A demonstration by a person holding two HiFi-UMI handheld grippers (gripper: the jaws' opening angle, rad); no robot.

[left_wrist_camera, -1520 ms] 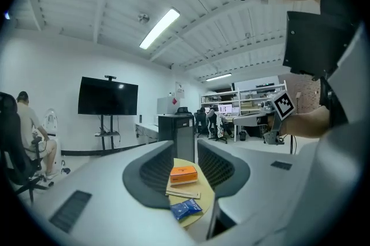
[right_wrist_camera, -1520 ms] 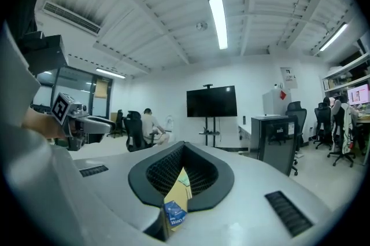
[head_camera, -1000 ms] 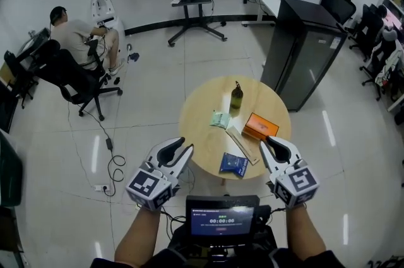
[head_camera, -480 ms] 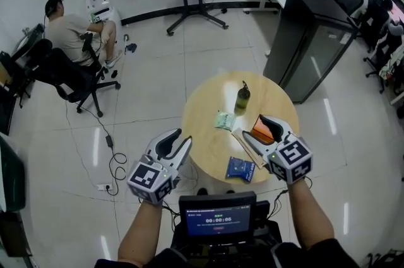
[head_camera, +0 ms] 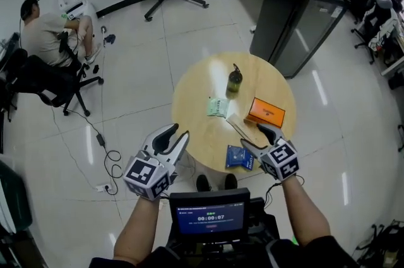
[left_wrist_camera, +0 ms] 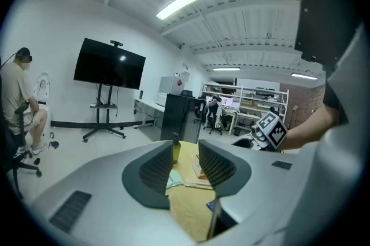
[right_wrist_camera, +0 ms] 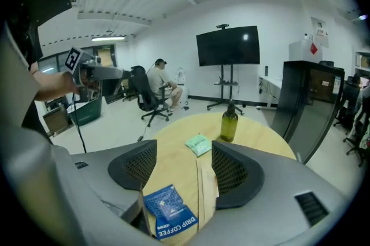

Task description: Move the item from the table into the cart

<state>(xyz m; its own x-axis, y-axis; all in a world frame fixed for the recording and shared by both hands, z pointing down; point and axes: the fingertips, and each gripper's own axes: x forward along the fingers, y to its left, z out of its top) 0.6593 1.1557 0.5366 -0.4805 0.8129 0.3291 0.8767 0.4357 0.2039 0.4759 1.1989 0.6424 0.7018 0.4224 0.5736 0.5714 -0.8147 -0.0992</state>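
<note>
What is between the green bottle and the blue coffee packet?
A small green packet and a long flat tan pack lie between them, seen best in the right gripper view.

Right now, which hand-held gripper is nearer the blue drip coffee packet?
Right. The right hand-held gripper hovers just beside the blue packet, jaws opening, nothing between them; the left hand-held gripper is at the left edge of the table.

The person wears a dark short-sleeved top (head_camera: 314,250), with a black-framed screen (head_camera: 208,216) at the chest. The left gripper (head_camera: 178,132) and right gripper (head_camera: 252,134) have pale grey shells, dark mesh-textured pads and a cube (head_camera: 144,177) of black-and-white square markers each. The right gripper's jaws are opening with nothing between them.
</note>
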